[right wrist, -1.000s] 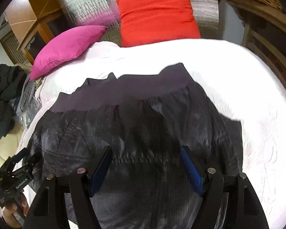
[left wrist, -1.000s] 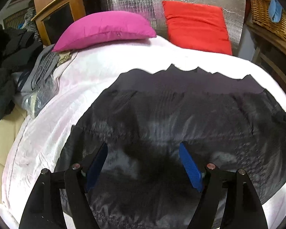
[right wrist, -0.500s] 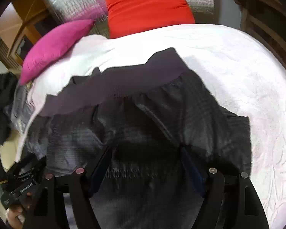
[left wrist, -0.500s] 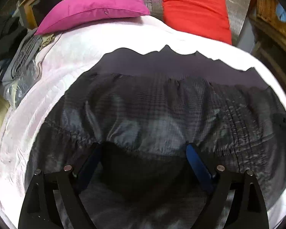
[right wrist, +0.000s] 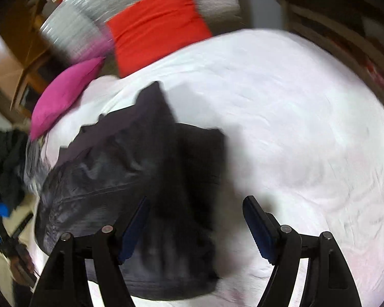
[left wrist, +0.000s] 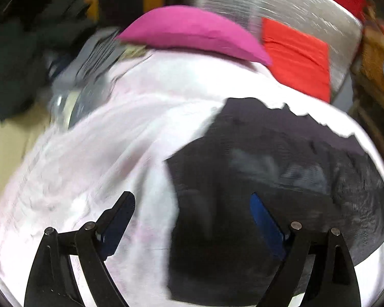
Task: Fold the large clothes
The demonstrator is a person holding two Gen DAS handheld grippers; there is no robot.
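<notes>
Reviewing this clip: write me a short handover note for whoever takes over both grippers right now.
Left gripper: jaws open, nothing held, over the left edge of the dark garment.
Right gripper: jaws open, empty, over the garment's right edge.
The garment lies on the white bedspread, waistband towards the pink pillow and red cushion, apparently doubled over on itself. Frames are blurred.
Done: looks like a first fold.
Left: probably fold again and flatten.
</notes>
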